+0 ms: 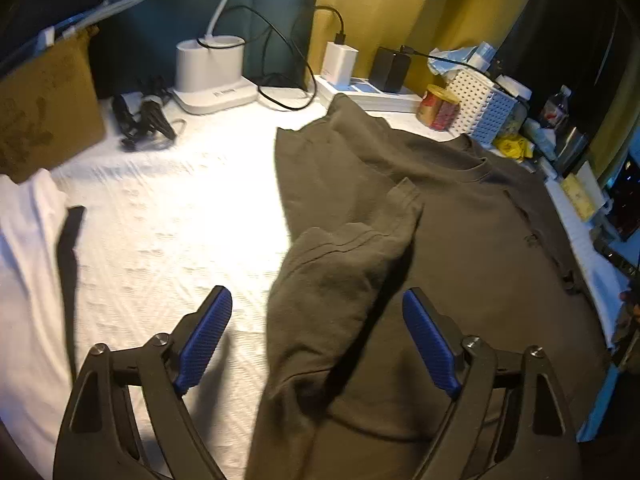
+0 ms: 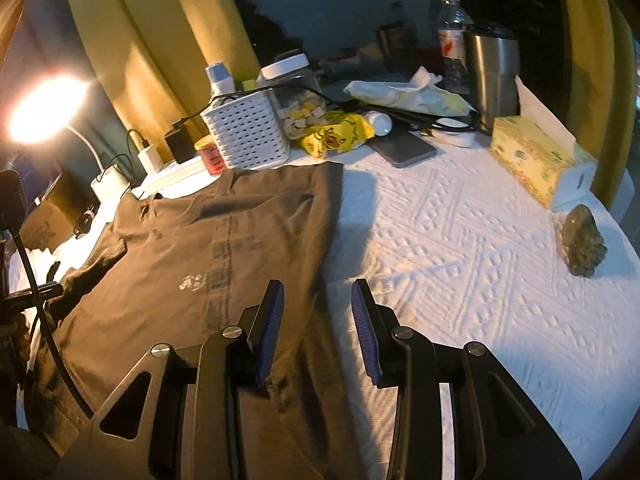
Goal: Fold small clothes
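A dark olive T-shirt [image 1: 460, 216] lies spread on the white textured cloth [image 1: 168, 216]. Its left sleeve and side are folded over onto the body. My left gripper [image 1: 318, 308] is open, its blue pads either side of the folded sleeve, just above it. In the right wrist view the same shirt [image 2: 200, 248] lies flat with a small pale print, its right edge folded in. My right gripper [image 2: 318, 304] is open over the shirt's right edge, holding nothing.
White folded garment [image 1: 28, 216] at left. Cardboard box [image 1: 44, 108], lamp base [image 1: 212, 68], chargers, red can [image 1: 438, 106] and white basket [image 1: 476, 100] line the back. In the right view: tissue box [image 2: 536, 156], stone [image 2: 582, 244], steel tumbler [image 2: 492, 68], bottle, phone [image 2: 404, 148].
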{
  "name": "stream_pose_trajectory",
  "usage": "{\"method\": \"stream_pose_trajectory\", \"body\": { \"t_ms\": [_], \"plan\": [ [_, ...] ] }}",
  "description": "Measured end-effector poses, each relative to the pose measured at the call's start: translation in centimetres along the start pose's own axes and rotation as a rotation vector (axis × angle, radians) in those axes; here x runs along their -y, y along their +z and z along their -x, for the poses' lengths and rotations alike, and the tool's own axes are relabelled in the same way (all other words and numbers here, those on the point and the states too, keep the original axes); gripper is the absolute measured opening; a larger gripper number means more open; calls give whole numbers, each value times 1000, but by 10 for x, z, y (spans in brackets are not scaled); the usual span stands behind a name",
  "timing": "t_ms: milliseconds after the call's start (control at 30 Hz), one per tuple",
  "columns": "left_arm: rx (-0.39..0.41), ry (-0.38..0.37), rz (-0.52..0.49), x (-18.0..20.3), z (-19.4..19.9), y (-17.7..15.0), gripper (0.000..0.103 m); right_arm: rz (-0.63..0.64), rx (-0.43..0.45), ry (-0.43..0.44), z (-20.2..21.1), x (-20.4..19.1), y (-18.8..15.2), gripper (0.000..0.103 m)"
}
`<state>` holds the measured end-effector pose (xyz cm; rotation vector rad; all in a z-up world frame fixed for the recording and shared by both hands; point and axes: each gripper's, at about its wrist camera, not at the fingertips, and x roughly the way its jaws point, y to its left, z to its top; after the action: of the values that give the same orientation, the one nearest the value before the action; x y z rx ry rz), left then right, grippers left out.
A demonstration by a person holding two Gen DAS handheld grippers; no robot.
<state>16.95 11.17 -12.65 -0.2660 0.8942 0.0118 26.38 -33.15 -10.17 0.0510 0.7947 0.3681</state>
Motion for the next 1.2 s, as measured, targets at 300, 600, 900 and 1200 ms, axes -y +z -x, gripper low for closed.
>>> {"method": "stream_pose_trajectory", "body": {
  "t_ms": [300, 600, 900, 1200],
  "plan": [
    [-61, -201, -106, 49, 3, -11, 63, 6, 2, -13, 5, -7, -1, 37],
    [-38, -131, -232, 72, 11, -6, 63, 10, 3, -21, 9, -5, -4, 37],
    [-89, -147, -223, 59, -33, 8, 64, 7, -14, -26, 7, -3, -9, 37],
    [-138, -274, -312, 115, -40, -4, 64, 18, -42, -58, 10, 3, -21, 48]
  ]
}}
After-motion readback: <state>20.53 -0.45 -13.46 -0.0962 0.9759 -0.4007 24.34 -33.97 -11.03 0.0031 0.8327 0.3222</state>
